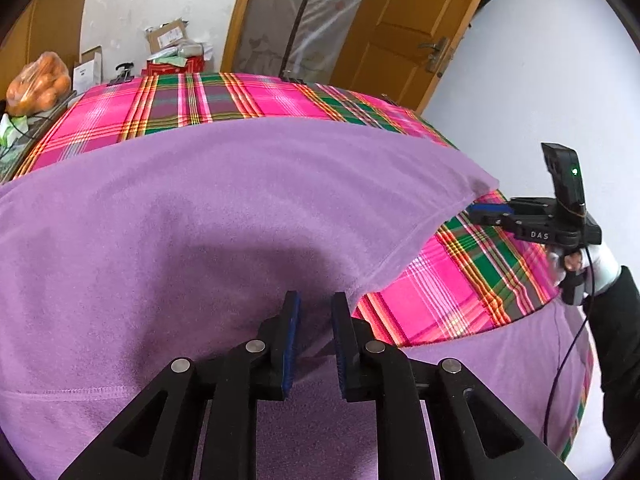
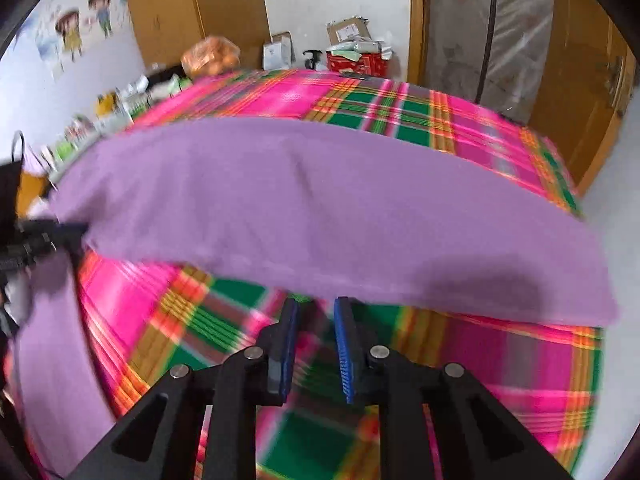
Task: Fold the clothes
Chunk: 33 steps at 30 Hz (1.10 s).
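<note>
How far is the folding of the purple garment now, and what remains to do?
One fold looks done: the purple garment lies doubled as a long band across the plaid cloth. In hand: the left gripper hovers open at its near edge and the right gripper is open over the plaid. Left: part of the garment hangs off the front, and further folds seem needed.

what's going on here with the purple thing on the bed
A person with a handheld gripper in each hand is folding a purple fleece garment spread over a pink and green plaid sheet. The left gripper sits over the garment near its hem with a gap between its fingers, gripping nothing visible. The right gripper is at the cloth's far right corner, though whether it has pinched it is unclear. Part of the garment looks already folded over.
</note>
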Each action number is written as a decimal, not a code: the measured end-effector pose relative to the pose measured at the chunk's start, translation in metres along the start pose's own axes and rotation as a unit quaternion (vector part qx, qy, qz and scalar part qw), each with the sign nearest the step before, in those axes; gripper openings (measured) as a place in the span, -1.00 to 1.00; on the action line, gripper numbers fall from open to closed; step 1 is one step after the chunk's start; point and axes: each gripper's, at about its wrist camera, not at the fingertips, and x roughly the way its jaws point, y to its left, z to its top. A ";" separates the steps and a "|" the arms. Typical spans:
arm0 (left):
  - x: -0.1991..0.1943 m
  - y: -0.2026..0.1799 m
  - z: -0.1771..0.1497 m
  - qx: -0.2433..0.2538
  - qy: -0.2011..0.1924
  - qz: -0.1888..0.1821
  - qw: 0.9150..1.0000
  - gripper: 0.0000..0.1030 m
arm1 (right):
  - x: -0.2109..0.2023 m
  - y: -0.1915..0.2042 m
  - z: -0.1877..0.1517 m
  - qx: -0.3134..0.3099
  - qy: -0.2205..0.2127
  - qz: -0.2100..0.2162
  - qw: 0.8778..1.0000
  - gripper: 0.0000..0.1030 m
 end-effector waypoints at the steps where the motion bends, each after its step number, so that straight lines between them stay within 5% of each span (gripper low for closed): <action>1: 0.000 0.000 0.000 0.003 0.001 0.002 1.000 -0.68 | -0.003 -0.004 0.000 0.012 -0.005 -0.007 1.000 -0.63; 6: -0.002 -0.002 -0.002 0.012 0.006 0.007 1.000 -0.68 | -0.017 -0.032 0.002 0.101 -0.067 -0.024 0.992 -0.61; 10: -0.002 -0.004 -0.003 0.019 0.011 0.015 1.000 -0.68 | -0.010 -0.058 -0.004 0.154 -0.055 -0.062 0.985 -0.70; 15: -0.009 -0.002 -0.001 0.012 -0.001 0.023 1.000 -0.68 | -0.024 -0.091 -0.023 0.260 -0.065 -0.094 0.959 -0.67; 18: -0.033 0.012 0.004 -0.018 -0.034 0.036 0.999 -0.68 | -0.054 -0.098 -0.035 0.318 -0.125 -0.054 0.938 -0.63; 22: -0.077 0.055 -0.002 -0.098 -0.060 0.079 0.990 -0.63 | -0.124 -0.085 -0.042 0.298 -0.225 -0.027 0.927 -0.60; 27: -0.112 0.099 -0.033 -0.133 -0.053 0.153 0.978 -0.62 | -0.200 -0.051 -0.045 0.245 -0.319 -0.004 0.916 -0.30; 33: -0.140 0.135 -0.068 -0.166 -0.052 0.181 0.968 -0.61 | -0.233 -0.006 -0.053 0.229 -0.368 0.062 0.899 -0.13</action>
